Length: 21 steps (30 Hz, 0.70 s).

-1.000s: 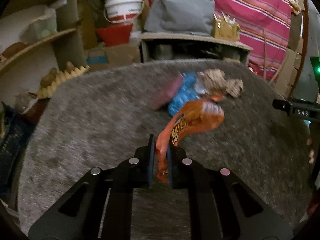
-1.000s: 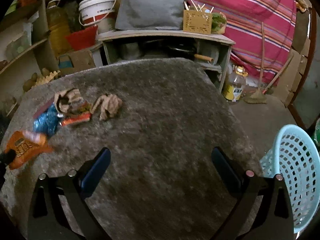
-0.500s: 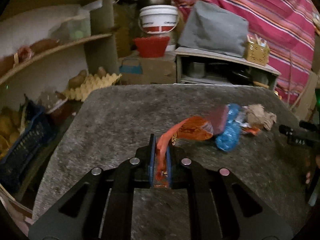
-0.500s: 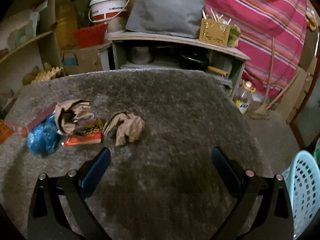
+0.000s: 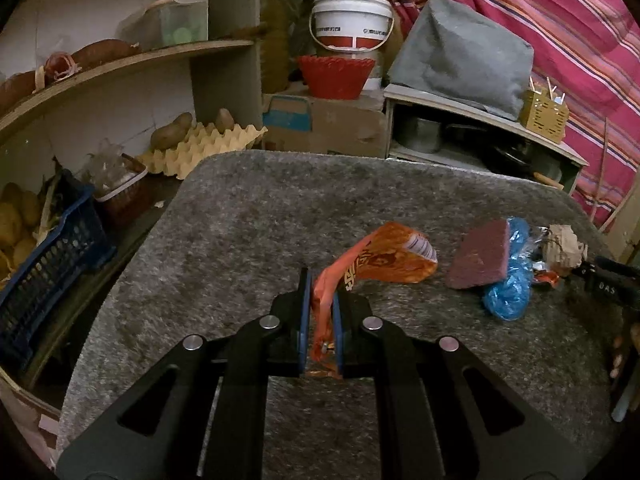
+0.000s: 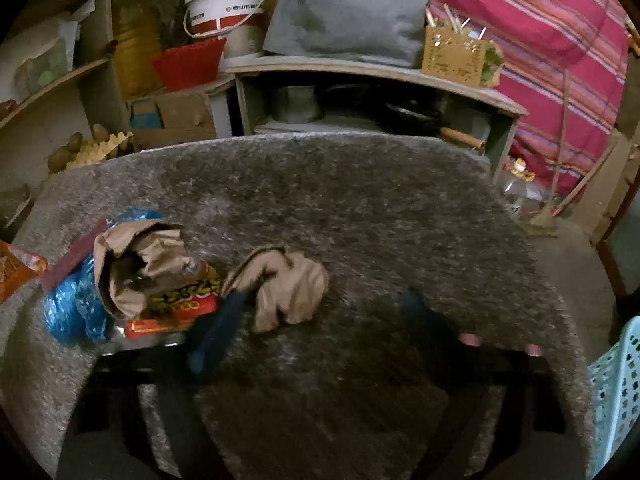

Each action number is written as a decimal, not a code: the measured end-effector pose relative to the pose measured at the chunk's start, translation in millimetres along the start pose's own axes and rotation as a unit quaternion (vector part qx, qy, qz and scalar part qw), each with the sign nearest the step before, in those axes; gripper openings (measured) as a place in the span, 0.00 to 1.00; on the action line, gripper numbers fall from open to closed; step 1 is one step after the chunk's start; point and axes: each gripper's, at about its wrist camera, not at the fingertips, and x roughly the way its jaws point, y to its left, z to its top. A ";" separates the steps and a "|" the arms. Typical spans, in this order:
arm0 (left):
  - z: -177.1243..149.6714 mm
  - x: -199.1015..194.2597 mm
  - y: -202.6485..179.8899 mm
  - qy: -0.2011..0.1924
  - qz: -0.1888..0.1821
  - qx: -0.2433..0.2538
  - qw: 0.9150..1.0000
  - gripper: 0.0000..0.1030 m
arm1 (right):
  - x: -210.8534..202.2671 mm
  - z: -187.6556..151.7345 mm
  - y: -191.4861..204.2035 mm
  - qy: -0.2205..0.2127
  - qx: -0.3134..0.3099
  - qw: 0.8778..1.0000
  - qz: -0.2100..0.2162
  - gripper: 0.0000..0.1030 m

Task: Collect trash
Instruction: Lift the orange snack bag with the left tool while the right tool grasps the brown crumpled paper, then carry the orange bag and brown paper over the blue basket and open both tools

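Left gripper [image 5: 319,316]: jaws clenched on the twisted end of an orange snack wrapper [image 5: 384,266], which trails forward and to the right above the grey carpeted table [image 5: 248,216].

Right gripper [image 6: 324,316]: blurred by motion, jaws spread wide, fingers low over the near middle of the table; its left finger [image 6: 216,332] lies just beside a crumpled brown paper ball [image 6: 284,286].

Trash pile, left side of the right wrist view:
- Crumpled brown paper bag [image 6: 136,260], resting on the red and yellow wrapper.
- Red and yellow snack wrapper [image 6: 176,306], flat on the table, between bag and paper ball.
- Blue plastic bag [image 6: 70,304], touching the paper bag's left side.
- Maroon scouring pad [image 5: 478,258], leaning tilted against the blue bag.

Light blue plastic basket [image 6: 616,392]: off the table's near right edge, only partly in view.

Surroundings, far side: white bucket [image 5: 352,16], red bowl [image 5: 336,76], grey cover [image 5: 460,52] on a low shelf unit, egg tray [image 5: 200,148] with potatoes, dark blue crate [image 5: 44,264] at left, striped pink cloth [image 6: 540,20] at right.
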 end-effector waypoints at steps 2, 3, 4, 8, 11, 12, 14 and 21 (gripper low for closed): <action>0.6 0.3 0.0 -0.001 -0.001 0.001 1.000 0.08 | 0.7 -0.4 2.6 0.002 -0.007 1.000 0.012 0.47; 1.0 -0.3 -1.1 -0.002 -0.001 0.002 1.000 0.08 | 0.1 -1.5 4.7 0.002 -0.012 1.000 0.019 0.37; 1.3 -1.6 -2.1 -0.004 -0.001 0.004 1.000 0.08 | -1.1 -2.4 6.6 0.001 -0.017 1.000 0.020 0.34; 2.9 -7.1 -8.0 -0.009 -0.002 0.009 1.000 0.08 | -10.4 -4.5 7.7 -0.010 -0.023 1.000 0.019 0.30; 5.1 -13.6 -12.2 -0.013 -0.002 0.013 1.000 0.08 | -18.9 -6.3 -0.9 -0.015 -0.014 1.000 0.018 0.27; 6.1 -17.6 -13.4 -0.016 -0.003 0.013 1.000 0.08 | -23.3 -7.7 -5.8 -0.017 -0.010 1.000 0.017 0.26; 7.7 -24.5 -15.3 -0.022 -0.005 0.012 1.000 0.08 | -32.4 -10.6 -15.2 -0.022 -0.001 1.000 0.016 0.26; 10.9 -57.5 -37.1 -0.051 -0.025 0.022 0.998 0.08 | -71.7 -23.0 -43.4 -0.041 0.004 0.999 0.010 0.26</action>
